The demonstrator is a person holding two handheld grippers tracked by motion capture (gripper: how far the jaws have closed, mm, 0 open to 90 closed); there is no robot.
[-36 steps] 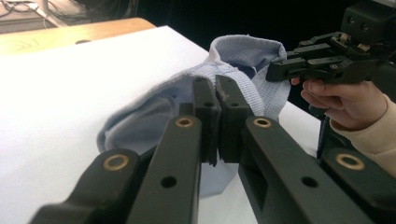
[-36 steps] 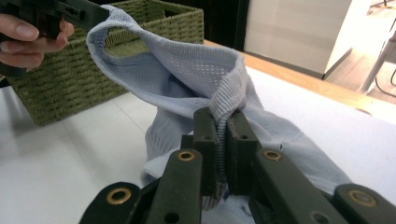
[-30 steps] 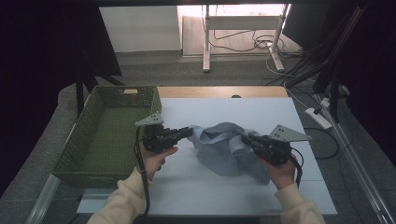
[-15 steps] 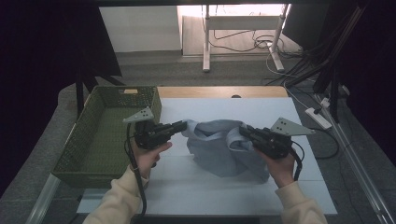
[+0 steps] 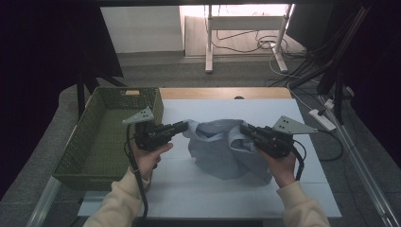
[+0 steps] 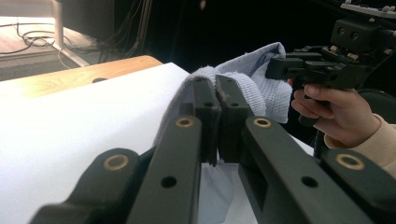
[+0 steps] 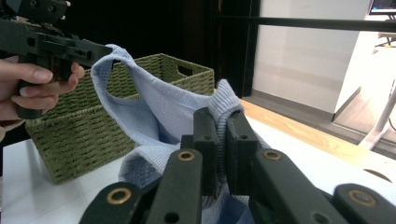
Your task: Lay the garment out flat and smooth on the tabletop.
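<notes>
Seen from the high view, a person's two forearms in cream sleeves reach over a white table (image 5: pixel 208 198), each hand holding a black two-jaw gripper. Between them hangs a pale blue knitted garment (image 5: pixel 222 151), its lower folds resting on the table just right of an olive-green woven basket (image 5: pixel 90 156). The left gripper (image 5: pixel 183 126) pinches the garment's upper left edge; the right gripper (image 5: pixel 243 128) pinches its upper right edge. The cloth sags between the two holds.

Along the left gripper view, the left gripper's black jaws (image 6: pixel 218 93) are pressed together on a fold of the blue knit (image 6: pixel 261 74). Farther off, the other hand (image 6: pixel 336 109) holds the right gripper (image 6: pixel 275 70) at the cloth's far edge.

Along the right gripper view, the right gripper's jaws (image 7: pixel 218 122) are pressed together on a bunched ridge of the knit (image 7: pixel 159 112), with the basket (image 7: pixel 116 126) behind and the left gripper (image 7: pixel 100 50) holding the opposite corner.

The step in hand appears to be lifting and spreading the garment by two edges. The next move likely calls for drawing both hands apart evenly while keeping both pinches firm, so the cloth opens flat without slipping.
</notes>
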